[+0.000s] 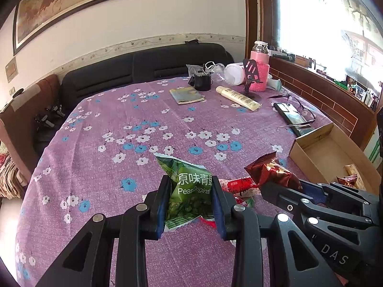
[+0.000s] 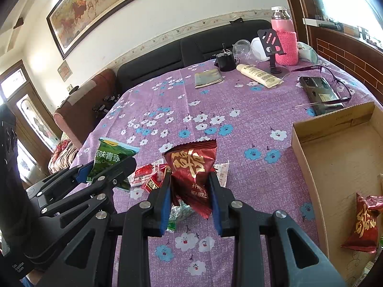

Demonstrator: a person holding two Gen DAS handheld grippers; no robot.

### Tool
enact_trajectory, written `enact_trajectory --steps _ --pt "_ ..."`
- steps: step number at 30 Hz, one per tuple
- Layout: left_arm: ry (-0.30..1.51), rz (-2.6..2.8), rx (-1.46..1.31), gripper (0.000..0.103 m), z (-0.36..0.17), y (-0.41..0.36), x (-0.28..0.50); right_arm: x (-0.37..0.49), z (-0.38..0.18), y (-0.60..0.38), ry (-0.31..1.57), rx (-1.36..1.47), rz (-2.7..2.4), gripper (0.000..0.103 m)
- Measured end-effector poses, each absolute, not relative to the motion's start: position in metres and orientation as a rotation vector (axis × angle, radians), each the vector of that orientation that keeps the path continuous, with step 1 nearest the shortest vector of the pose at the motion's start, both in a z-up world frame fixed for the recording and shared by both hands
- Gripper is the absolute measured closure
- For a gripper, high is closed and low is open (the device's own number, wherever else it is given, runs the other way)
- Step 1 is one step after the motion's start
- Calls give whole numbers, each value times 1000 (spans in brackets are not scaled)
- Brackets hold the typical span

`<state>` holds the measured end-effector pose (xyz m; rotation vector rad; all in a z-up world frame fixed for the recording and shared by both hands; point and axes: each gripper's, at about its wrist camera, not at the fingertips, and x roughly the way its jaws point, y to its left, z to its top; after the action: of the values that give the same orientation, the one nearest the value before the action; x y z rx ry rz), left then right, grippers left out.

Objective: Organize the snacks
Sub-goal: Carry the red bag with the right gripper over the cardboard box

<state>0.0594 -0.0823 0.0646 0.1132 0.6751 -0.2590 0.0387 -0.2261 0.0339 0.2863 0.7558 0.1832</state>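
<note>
My left gripper (image 1: 191, 181) is shut on a green pea snack packet (image 1: 189, 189), held above the purple flowered tablecloth (image 1: 134, 129); it also shows in the right wrist view (image 2: 112, 153). My right gripper (image 2: 190, 177) is shut on a dark red snack packet (image 2: 194, 167), which also shows in the left wrist view (image 1: 270, 169). Small red and white snack packets (image 2: 148, 172) lie on the cloth between the grippers. A cardboard box (image 2: 308, 157) at the right holds another dark red packet (image 2: 363, 222).
At the far side stand a pink bottle (image 2: 284, 40), a black phone stand (image 2: 273, 45), a cream tube (image 2: 258, 74), a black cup (image 2: 225, 62) and a folded cloth (image 2: 208, 77). A phone (image 2: 320, 91) with purple glasses (image 2: 335, 81) lies behind the box. A black sofa (image 1: 107, 71) is beyond.
</note>
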Motion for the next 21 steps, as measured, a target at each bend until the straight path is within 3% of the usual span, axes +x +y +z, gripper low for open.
enact_trajectory --steps 12,21 --pt "657 -295 96 70 70 -83 54 40 36 -239 763 348 95 76" --pt "619 -370 101 70 79 -88 42 -10 69 -262 692 391 43 76"
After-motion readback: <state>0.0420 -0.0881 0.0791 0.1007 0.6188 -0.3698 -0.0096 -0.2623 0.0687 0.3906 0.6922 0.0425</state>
